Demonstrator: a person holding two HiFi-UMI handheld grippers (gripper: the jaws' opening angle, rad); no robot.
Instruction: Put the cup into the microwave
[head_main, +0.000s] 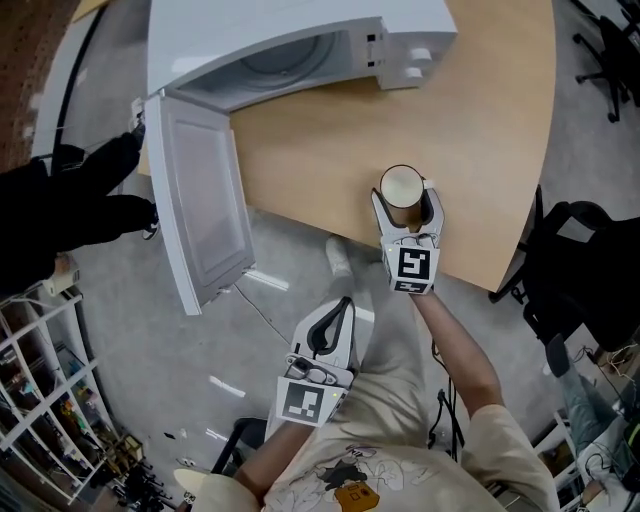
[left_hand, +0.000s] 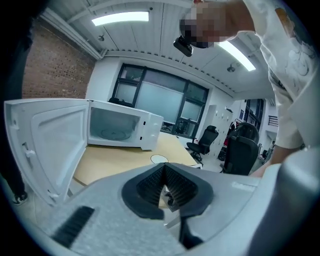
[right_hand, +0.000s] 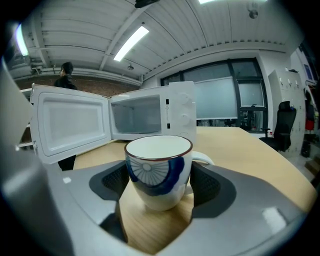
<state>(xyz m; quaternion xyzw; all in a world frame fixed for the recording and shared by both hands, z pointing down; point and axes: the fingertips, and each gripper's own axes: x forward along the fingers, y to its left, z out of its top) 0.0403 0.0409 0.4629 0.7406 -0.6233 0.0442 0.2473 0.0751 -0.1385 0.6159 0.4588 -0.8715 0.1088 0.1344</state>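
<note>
Wooden table (head_main: 480, 120) bears one microwave (head_main: 290, 40), one cup (head_main: 403, 188).

Office or lab-type workroom, not a home.

- Large curved wooden table (head_main: 480, 120) with a pale top. A white microwave (head_main: 290, 40) stands on it, door swung open.
- Black swivel office chairs (left_hand: 204, 141) beyond the table.
- Back wall of tall glass panels (left_hand: 160, 102) in dark frames, with more rooms behind them.
- Bare brick wall (left_hand: 50, 75) to one side.
- Ribbed white ceiling (left_hand: 150, 45) with long strip lights (left_hand: 120, 18).
- Grey speckled floor (head_main: 130, 340), hard, no carpet.
- White open shelving (head_main: 40, 400) crammed with small items, too small to tell what.
- A person (right_hand: 65, 75) in dark clothes stands past the microwave door.
</note>
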